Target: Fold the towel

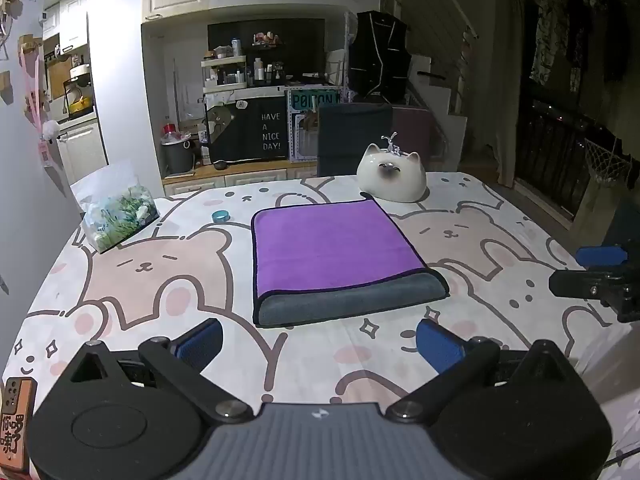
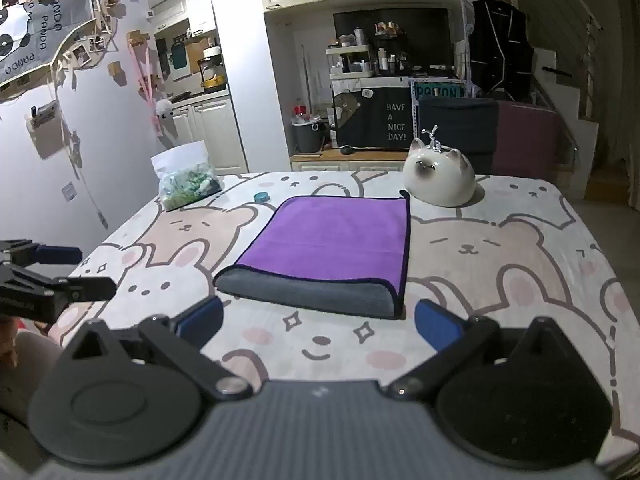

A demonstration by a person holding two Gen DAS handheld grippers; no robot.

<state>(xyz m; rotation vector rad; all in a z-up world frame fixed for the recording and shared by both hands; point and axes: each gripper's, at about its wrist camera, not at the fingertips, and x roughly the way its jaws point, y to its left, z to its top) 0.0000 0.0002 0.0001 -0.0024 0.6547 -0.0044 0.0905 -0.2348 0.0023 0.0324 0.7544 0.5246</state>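
1. Nearest the lens: left claw (image 1: 319,340), blue pads spread wide and empty, hovering over bare cloth just short of the towel's near fold; likely parked there because nothing is left to pinch at present.
2. Alongside, right claw (image 2: 319,322), likewise spread wide with nothing between its pads, also short of the near edge and clear of the fabric; seen side-on at the right margin of the left view.
3. Underneath both: one table (image 2: 500,320) under a cartoon bear-and-rabbit cover, flat and unwrinkled around the work area.
4. Centre of the table: one towel (image 1: 332,248), purple side up, grey underside rolled into view along the near edge; apparently doubled over once already, with dark trim lining up on the sides. Lying square and flat, probably to keep a further fold even. Judged partway or nearly finished; layer count beneath not readable.
5. Beyond the towel's far left corner: one small teal ring-shaped object (image 1: 220,216), apart from the fabric.
6. Far left: one clear plastic bag (image 1: 116,216) of green and white contents, standing well clear of the folding space.
7. Far right corner: one white cat-shaped ceramic piece (image 1: 392,178), just beside the towel's back corner; touching or not, unclear.
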